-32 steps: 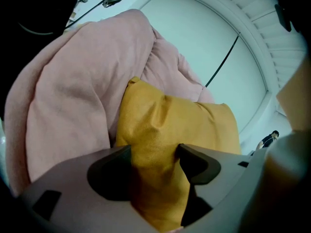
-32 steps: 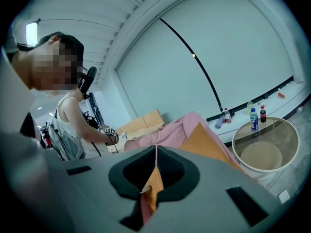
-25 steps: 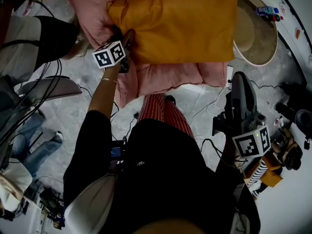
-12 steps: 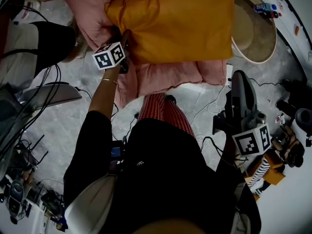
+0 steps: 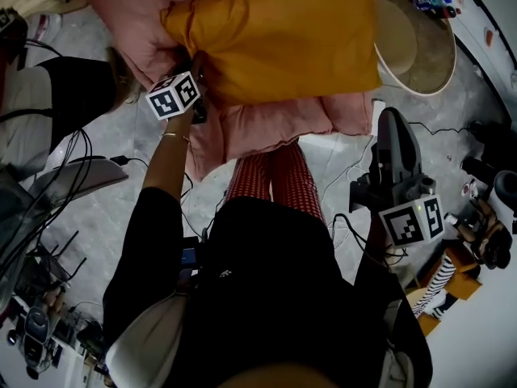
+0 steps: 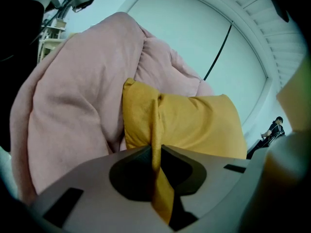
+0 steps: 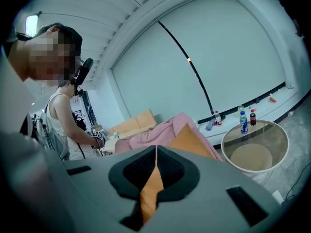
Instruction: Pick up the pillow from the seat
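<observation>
An orange pillow [image 5: 283, 39] lies on the pink blanket [image 5: 266, 124] that covers the seat. My left gripper [image 5: 196, 65] is at the pillow's near left corner. Its jaws have just been closing, and in the left gripper view a fold of the pillow [image 6: 194, 123] is pinched between the left gripper's [image 6: 156, 149] pads. My right gripper [image 5: 390, 120] hangs over the floor, below the pillow's right corner and apart from it. In the right gripper view the right gripper [image 7: 155, 149] is shut with nothing held; the pillow [image 7: 189, 140] shows beyond it.
A round glass table [image 5: 440, 59] with bottles [image 5: 428, 1] stands right of the seat. Cables run over the floor [image 5: 347, 176]. Another person [image 7: 58, 115] stands left of the seat. My own legs [image 5: 275, 184] are just in front of the blanket.
The head view has shifted slightly to the left. The left gripper stays at the pillow's corner. The right gripper has edged a little toward the seat.
</observation>
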Action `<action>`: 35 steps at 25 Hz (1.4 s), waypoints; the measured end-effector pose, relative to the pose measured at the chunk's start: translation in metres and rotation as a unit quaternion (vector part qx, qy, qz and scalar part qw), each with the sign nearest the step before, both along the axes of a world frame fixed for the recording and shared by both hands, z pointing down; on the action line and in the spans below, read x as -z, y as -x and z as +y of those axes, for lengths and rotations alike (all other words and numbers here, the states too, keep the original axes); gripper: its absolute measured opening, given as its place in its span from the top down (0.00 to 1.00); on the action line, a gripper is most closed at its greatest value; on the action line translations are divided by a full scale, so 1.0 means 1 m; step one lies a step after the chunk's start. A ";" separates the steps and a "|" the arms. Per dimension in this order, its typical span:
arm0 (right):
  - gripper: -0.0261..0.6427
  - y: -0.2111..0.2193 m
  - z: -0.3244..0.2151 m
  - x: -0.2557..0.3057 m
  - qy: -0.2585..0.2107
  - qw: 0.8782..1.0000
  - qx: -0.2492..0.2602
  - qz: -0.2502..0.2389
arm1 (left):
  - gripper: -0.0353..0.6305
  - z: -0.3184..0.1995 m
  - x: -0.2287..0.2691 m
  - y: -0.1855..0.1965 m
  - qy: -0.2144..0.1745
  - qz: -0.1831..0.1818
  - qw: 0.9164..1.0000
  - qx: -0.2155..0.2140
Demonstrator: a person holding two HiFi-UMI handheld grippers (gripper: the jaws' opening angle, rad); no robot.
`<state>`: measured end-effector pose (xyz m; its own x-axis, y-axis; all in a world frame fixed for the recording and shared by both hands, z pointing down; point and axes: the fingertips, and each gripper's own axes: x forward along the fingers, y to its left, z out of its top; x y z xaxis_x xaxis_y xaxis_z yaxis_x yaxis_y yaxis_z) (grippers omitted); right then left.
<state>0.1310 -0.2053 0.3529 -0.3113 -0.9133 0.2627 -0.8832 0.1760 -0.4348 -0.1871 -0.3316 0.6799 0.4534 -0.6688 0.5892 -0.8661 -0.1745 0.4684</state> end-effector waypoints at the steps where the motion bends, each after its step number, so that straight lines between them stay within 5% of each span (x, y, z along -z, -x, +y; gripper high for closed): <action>1: 0.93 -0.003 -0.002 -0.003 -0.002 1.000 -0.002 0.001 | 0.86 0.000 -0.001 0.000 -0.001 -0.002 1.000 0.001; 24: 0.92 -0.060 -0.091 -0.080 0.023 0.996 0.041 0.073 | 0.86 0.007 0.004 0.001 -0.011 -0.041 0.998 0.044; 35: 0.72 -0.073 -0.125 -0.121 0.061 0.990 0.068 0.111 | 0.86 0.009 0.009 0.006 -0.006 -0.054 0.996 0.068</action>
